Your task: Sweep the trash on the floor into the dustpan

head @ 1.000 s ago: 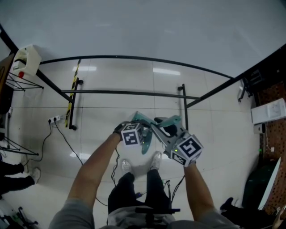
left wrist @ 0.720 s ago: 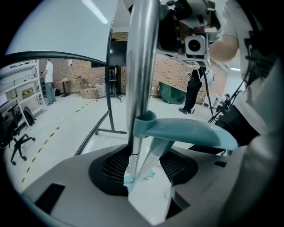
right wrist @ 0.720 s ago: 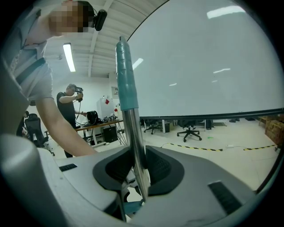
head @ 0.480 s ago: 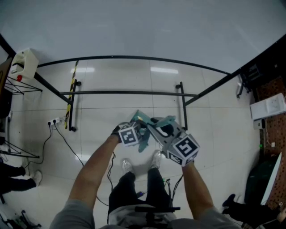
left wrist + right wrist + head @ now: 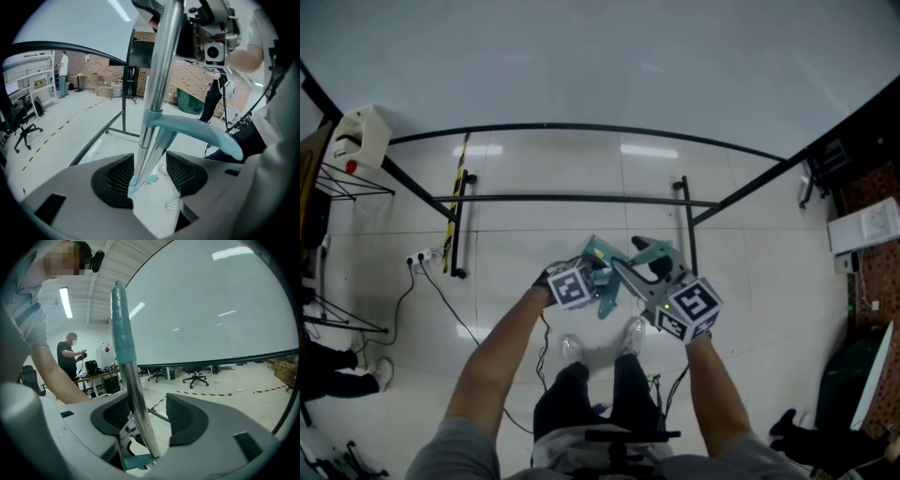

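Observation:
In the head view my left gripper [image 5: 598,274] and right gripper [image 5: 645,262] sit close together above the person's white shoes [image 5: 570,349]. Teal broom and dustpan parts [image 5: 607,298] show between them. In the left gripper view two silver handle poles [image 5: 151,140] joined to a curved teal grip [image 5: 201,133] stand between the pads. My left gripper [image 5: 150,176] has just been closing and holds them. A teal head [image 5: 140,181] rests on the floor below, with two small clear scraps [image 5: 165,168] beside it. My right gripper [image 5: 150,427] has just been opening. A teal-topped pole [image 5: 136,394] leans on its left pad, away from the right pad.
A black metal frame [image 5: 572,197] stands on the tiled floor ahead. A power strip with a cable [image 5: 417,253] lies to the left and a white container [image 5: 356,131] is at the far left. People, desks and office chairs [image 5: 194,378] are in the background.
Both grippers stay almost in place above the shoes. The teal parts at the right gripper have shifted slightly to the right.

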The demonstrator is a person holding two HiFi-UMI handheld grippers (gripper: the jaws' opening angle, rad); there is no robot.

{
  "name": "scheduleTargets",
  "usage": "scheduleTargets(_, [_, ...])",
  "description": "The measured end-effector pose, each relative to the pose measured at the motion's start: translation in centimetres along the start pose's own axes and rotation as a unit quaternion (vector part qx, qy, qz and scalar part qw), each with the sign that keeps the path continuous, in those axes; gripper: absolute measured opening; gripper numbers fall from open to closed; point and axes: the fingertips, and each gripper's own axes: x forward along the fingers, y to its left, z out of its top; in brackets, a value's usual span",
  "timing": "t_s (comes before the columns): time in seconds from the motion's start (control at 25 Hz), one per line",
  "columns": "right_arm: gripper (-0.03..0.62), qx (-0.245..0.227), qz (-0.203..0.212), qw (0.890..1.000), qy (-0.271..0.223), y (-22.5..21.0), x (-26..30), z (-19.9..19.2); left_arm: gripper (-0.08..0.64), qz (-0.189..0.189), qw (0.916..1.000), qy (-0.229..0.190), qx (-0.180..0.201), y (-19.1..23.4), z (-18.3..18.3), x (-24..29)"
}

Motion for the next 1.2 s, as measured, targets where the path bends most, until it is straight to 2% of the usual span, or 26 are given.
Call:
scheduleTargets(0.08, [0.257, 0.002, -0.012, 1.000, 0.003, -0.4, -0.3, 0.2, 0.199, 0.013, 0.9998, -0.001, -0.015, 0.5, -0.4, -0.9])
scheduleTargets(0.16, [0.267, 0.001, -0.022, 1.000, 0.008, -0.6, -0.9, 0.3, 0.199, 0.033, 0.9989, -0.003, -0.033, 1.2, -0.8, -2.3])
scheduleTargets(0.32, [0.267, 0.013, -0.030, 0.999, 0.015, -0.2, -3.5, 0.1, 0.193, 0.106, 0.9916, 0.004, -0.073, 2.9, -2.0, -6.5])
scheduleTargets(0.36, [0.267, 0.020, -0.034, 0.999, 0.013, -0.1, -4.4, 0.2, 0.162, 0.130, 0.9878, 0.001, -0.085, 3.3, -2.1, -7.9])
scheduleTargets(0.44, [0.267, 0.038, -0.048, 0.998, 0.000, 0.2, -6.2, 0.8, 0.038, 0.171, 0.9797, -0.019, -0.102, 3.7, -1.2, -10.7])
scheduleTargets(0.52, [0.263, 0.053, -0.061, 0.996, -0.023, 0.4, -7.5, 2.0, 0.003, 0.195, 0.9731, -0.055, -0.110, 3.7, 0.7, -13.5])
scheduleTargets(0.68, [0.163, 0.051, -0.088, 0.993, -0.063, 0.8, -9.3, 4.9, 0.003, 0.218, 0.9610, -0.123, -0.117, 2.9, 5.2, -18.5])
scheduleTargets(0.76, [0.066, 0.045, -0.107, 0.990, -0.079, 1.0, -10.4, 6.4, 0.003, 0.228, 0.9549, -0.153, -0.113, 1.8, 7.6, -20.6])
scheduleTargets(0.84, [0.000, 0.041, -0.123, 0.987, -0.094, 1.2, -11.3, 8.0, 0.003, 0.237, 0.9489, -0.180, -0.105, 0.5, 10.0, -22.4])
scheduleTargets(1.04, [0.000, 0.010, -0.129, 0.985, -0.118, 2.5, -12.8, 11.2, 0.003, 0.256, 0.9296, -0.245, -0.101, -2.4, 15.0, -26.0])
scheduleTargets(1.2, [0.000, -0.018, -0.132, 0.982, -0.137, 3.6, -13.4, 12.9, 0.003, 0.260, 0.9213, -0.273, -0.096, -3.9, 17.5, -27.5])
